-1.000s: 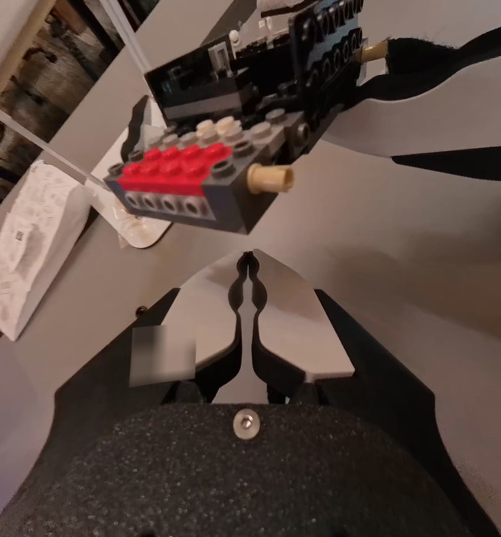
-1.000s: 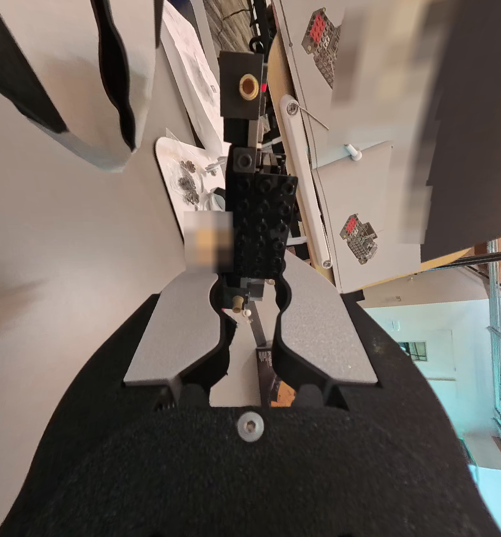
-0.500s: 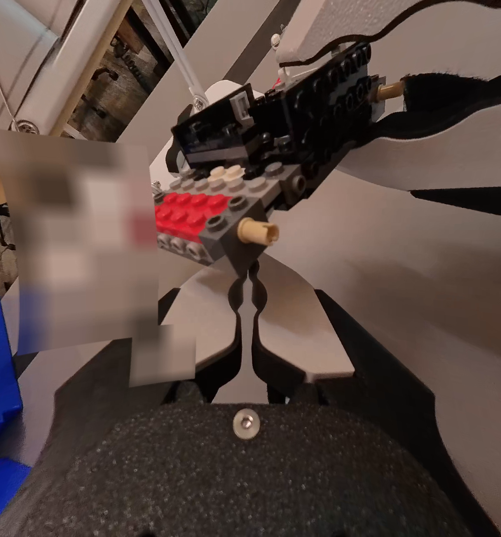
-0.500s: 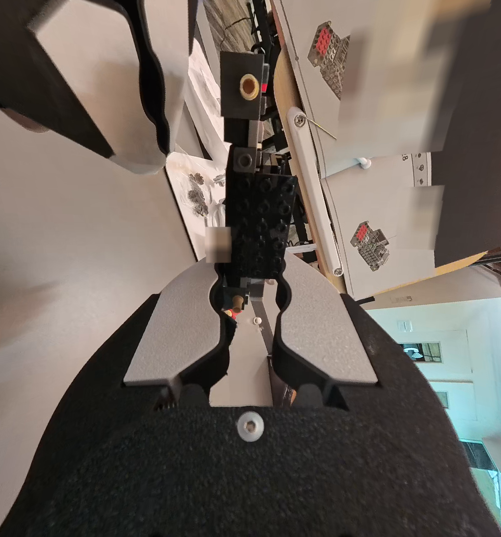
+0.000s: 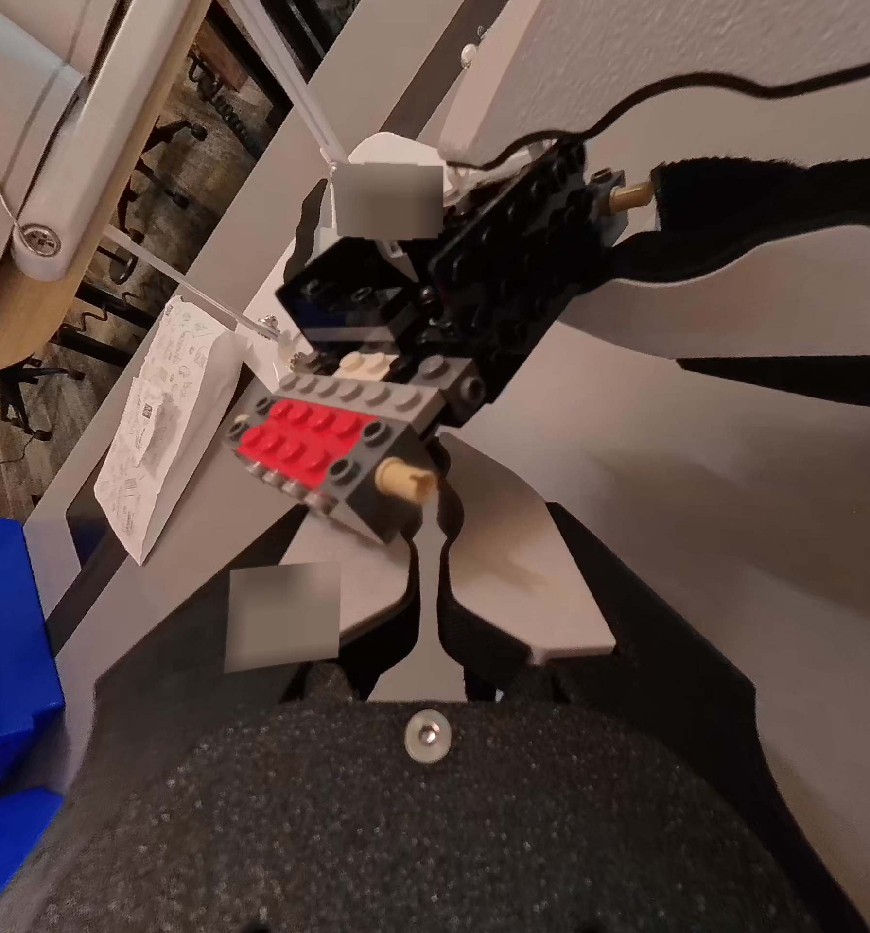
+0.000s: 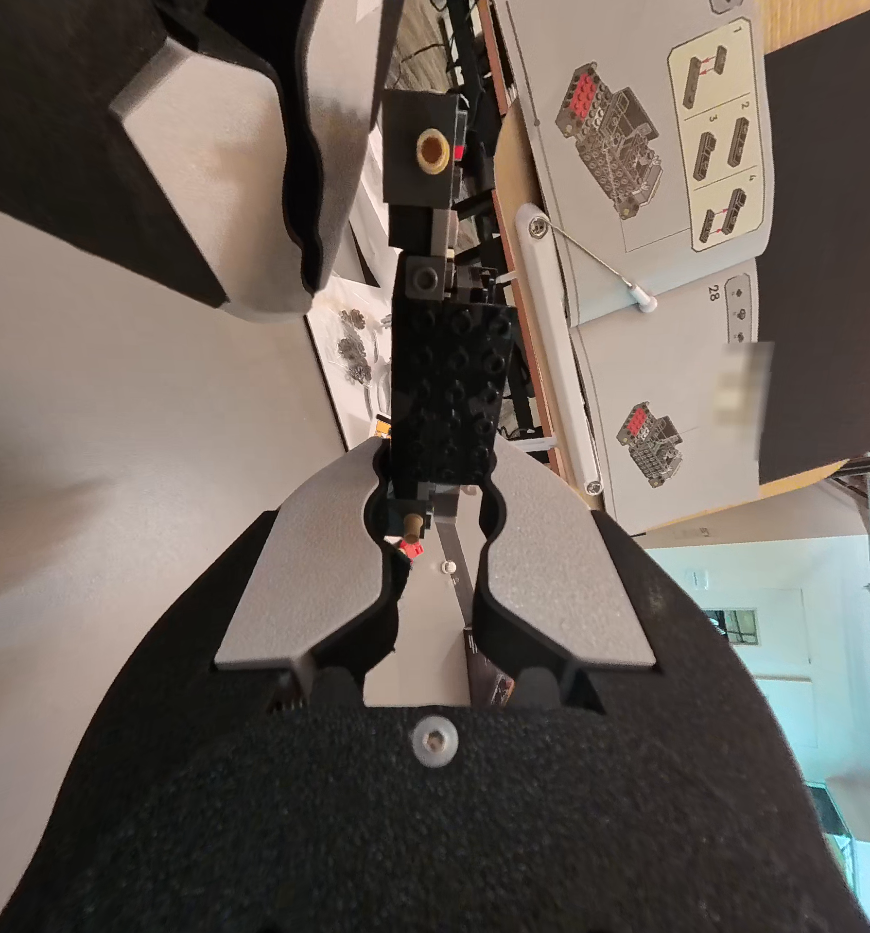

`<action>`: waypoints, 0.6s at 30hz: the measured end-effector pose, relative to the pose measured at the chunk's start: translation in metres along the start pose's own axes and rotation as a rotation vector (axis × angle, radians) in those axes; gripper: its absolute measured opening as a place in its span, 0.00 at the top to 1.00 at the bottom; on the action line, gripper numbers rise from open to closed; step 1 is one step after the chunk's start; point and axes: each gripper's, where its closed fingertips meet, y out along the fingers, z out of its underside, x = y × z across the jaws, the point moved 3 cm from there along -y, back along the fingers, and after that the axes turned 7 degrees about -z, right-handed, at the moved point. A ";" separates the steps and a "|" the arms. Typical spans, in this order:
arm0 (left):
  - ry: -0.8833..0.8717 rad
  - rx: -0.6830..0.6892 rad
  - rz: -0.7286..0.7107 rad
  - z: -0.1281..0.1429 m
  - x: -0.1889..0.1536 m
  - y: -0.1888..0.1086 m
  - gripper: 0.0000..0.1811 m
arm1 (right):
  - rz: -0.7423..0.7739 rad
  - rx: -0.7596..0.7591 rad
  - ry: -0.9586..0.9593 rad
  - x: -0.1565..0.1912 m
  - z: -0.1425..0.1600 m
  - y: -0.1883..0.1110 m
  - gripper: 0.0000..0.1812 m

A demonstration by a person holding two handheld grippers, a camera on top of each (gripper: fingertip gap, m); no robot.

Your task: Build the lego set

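The one black-and-grey brick model (image 5: 423,323) with its red studded plate has swung nearer the closed, empty left gripper (image 5: 435,457), gripped by the right gripper (image 6: 435,454).

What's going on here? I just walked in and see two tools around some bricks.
A person is building a lego model with handheld tongs. The right tongs are shut on its black studded end, holding it in the air above the table. The left tongs are shut and empty, their tips just beneath the tan pin by the red plate. An open instruction booklet stands propped behind.
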 end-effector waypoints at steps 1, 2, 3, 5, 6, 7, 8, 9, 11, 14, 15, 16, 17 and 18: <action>0.001 -0.003 0.004 -0.001 -0.001 0.000 1.00 | 0.000 -0.003 -0.002 0.000 0.000 0.000 0.82; 0.003 -0.006 0.007 -0.001 -0.002 -0.001 1.00 | 0.001 -0.006 -0.004 0.001 -0.001 0.000 0.82; 0.005 -0.006 0.010 -0.002 -0.003 -0.001 1.00 | 0.001 -0.006 -0.007 0.001 -0.001 0.000 0.82; 0.004 -0.010 0.026 -0.002 -0.006 -0.001 1.00 | 0.003 -0.012 -0.011 0.001 -0.001 0.001 0.82; 0.002 -0.012 0.035 -0.003 -0.008 -0.002 1.00 | 0.006 -0.014 -0.014 0.001 -0.001 0.001 0.82; 0.003 -0.012 0.041 -0.003 -0.009 -0.002 1.00 | 0.007 -0.015 -0.016 0.001 -0.001 0.001 0.82; 0.004 -0.012 0.045 -0.003 -0.010 -0.002 1.00 | 0.008 -0.018 -0.017 0.001 -0.001 0.001 0.82; 0.006 -0.012 0.048 -0.003 -0.011 -0.002 1.00 | 0.008 -0.020 -0.016 0.002 -0.002 0.001 0.82; 0.006 -0.015 0.056 -0.004 -0.013 -0.003 1.00 | 0.007 -0.024 -0.017 0.002 -0.002 0.001 0.82; 0.000 -0.025 0.077 -0.006 -0.016 -0.004 1.00 | 0.002 -0.034 -0.015 0.003 -0.003 0.000 0.82; -0.001 -0.028 0.083 -0.006 -0.017 -0.005 1.00 | 0.003 -0.043 -0.014 0.002 -0.003 0.000 0.82; -0.004 -0.031 0.092 -0.007 -0.018 -0.005 1.00 | 0.003 -0.052 -0.012 0.002 -0.004 -0.001 0.82; -0.004 -0.035 0.097 -0.007 -0.019 -0.006 1.00 | 0.002 -0.058 -0.009 0.002 -0.004 -0.001 0.82; -0.004 -0.039 0.104 -0.008 -0.020 -0.007 1.00 | 0.002 -0.064 -0.009 0.002 -0.004 -0.001 0.82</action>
